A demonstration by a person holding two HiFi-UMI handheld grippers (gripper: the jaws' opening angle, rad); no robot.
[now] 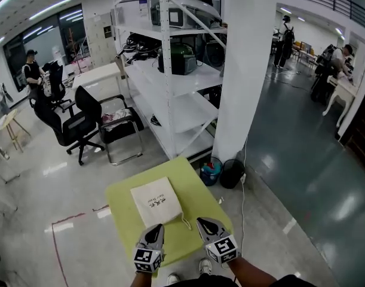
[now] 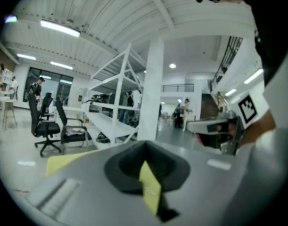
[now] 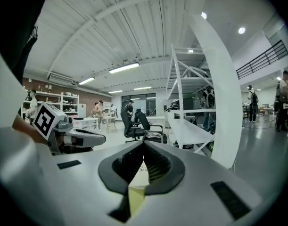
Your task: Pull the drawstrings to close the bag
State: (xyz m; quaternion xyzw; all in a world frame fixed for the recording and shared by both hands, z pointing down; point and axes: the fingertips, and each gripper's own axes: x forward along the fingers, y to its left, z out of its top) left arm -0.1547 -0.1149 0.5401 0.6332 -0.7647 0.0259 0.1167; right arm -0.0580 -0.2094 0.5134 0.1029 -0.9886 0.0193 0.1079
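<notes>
Grey jaws on your left gripper (image 1: 155, 228) and right gripper (image 1: 202, 222) are both clenched on nothing. The cream bag (image 1: 155, 201) lies flat just ahead, long axis running away from you; your left is nearer, at its near edge, while your right sits beside the drawstring (image 1: 185, 222) trailing off the near right corner. Around it are the green table (image 1: 125, 211), white shelves (image 1: 170, 88), a pillar (image 1: 245, 70) and glossy floor.

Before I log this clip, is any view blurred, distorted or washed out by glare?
Head view: sharp, cream cloth drawstring bag clear, light patches glaring on the glossy grey floor. Left gripper view: soft and smeared, dark fisheye corners. Right gripper view: crisper, but the white pillar bows.
</notes>
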